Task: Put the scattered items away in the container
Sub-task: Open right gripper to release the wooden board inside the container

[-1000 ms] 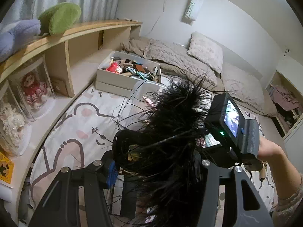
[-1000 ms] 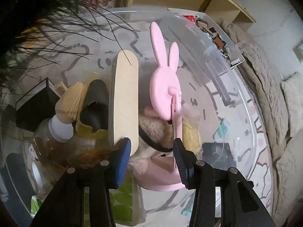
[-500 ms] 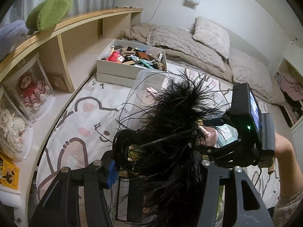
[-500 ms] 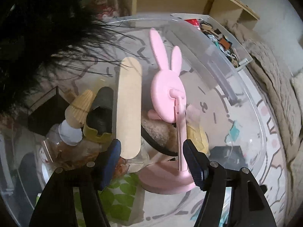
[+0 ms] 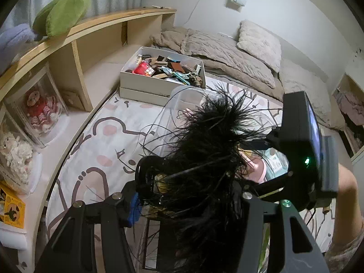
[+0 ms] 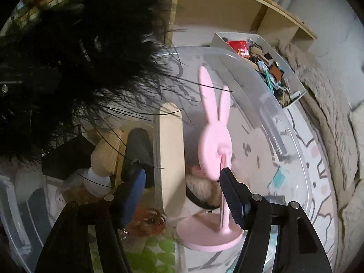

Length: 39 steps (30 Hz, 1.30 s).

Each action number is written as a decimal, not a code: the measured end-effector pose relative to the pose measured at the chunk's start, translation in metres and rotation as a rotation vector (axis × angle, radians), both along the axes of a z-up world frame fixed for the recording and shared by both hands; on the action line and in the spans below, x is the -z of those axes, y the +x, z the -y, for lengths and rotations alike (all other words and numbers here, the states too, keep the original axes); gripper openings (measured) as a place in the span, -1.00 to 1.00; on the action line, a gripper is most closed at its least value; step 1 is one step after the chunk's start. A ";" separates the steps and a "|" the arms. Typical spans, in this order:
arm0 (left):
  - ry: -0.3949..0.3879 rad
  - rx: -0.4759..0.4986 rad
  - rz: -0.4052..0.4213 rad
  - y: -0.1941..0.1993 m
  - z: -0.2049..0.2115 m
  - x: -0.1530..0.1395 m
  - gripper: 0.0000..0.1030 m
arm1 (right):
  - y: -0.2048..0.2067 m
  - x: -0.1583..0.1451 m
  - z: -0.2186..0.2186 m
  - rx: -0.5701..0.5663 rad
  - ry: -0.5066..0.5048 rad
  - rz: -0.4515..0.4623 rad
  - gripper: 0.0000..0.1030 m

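- A bedroom: a bed with a white sheet printed with pink and grey cartoon shapes [image 5: 109,136], a curved wooden shelf [image 5: 75,45] along its left side, and beige pillows [image 5: 259,41] at the far end.
- A white cardboard box [image 5: 159,88] full of small clutter sits on the far part of the sheet, just beyond the clear plastic container [image 6: 268,104].
- The left gripper [image 5: 188,207] pinches a black feathery headband [image 5: 204,159]; its plumes spread over the near left side of the container.
- The right gripper [image 6: 182,188] hangs over the container with its jaws spread and nothing pressed between them.
- A pink rabbit-eared stand [image 6: 213,141] rises upright inside the container, its stem just beside the right pad.
- A pale wooden board [image 6: 170,154] stands on end to the left of the stand, between the two pads but beyond them.
- Further left in the container lie a white-capped bottle [image 6: 97,182], a ribbed wooden piece [image 6: 107,150] and a black box [image 6: 66,157].
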<state>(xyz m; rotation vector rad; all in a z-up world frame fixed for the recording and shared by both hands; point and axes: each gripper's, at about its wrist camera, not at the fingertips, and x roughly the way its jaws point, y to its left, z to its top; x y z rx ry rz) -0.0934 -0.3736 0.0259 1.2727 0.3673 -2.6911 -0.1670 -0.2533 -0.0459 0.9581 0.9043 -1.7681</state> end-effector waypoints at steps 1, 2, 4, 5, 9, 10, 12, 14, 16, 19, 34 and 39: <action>0.007 -0.004 0.002 -0.001 0.001 0.000 0.09 | -0.001 0.005 0.004 0.013 0.019 -0.020 0.32; 0.014 -0.006 0.005 -0.001 0.002 0.001 0.09 | -0.001 0.010 0.007 0.020 0.038 -0.037 0.32; 0.018 -0.004 0.011 -0.002 0.001 0.002 0.09 | 0.000 0.020 0.010 0.018 0.065 -0.046 0.32; 0.016 -0.002 0.014 -0.003 0.000 0.002 0.09 | 0.000 0.026 0.010 0.017 0.075 -0.037 0.32; 0.014 -0.001 0.025 -0.008 -0.002 0.004 0.09 | 0.000 0.033 0.012 0.008 0.122 -0.072 0.19; 0.014 -0.002 0.034 -0.010 -0.002 0.005 0.09 | 0.000 0.030 0.010 0.005 0.113 -0.080 -0.13; 0.004 -0.005 0.045 -0.012 -0.002 0.007 0.09 | -0.004 0.023 0.004 0.010 0.119 -0.110 -0.48; -0.017 -0.004 0.054 -0.015 -0.003 0.006 0.09 | -0.007 0.018 -0.006 0.001 0.112 -0.096 -0.50; -0.040 0.001 0.069 -0.018 -0.005 0.006 0.09 | -0.009 0.018 -0.015 -0.008 0.122 -0.098 -0.51; -0.102 0.029 0.094 -0.020 -0.014 0.007 0.09 | -0.012 0.021 -0.028 -0.019 0.144 -0.097 -0.51; -0.317 0.087 0.263 -0.064 -0.058 0.053 0.12 | -0.004 0.006 -0.046 -0.012 0.077 -0.036 -0.51; -0.350 0.097 0.332 -0.074 -0.058 0.071 0.42 | -0.001 -0.003 -0.050 -0.027 0.034 -0.026 -0.51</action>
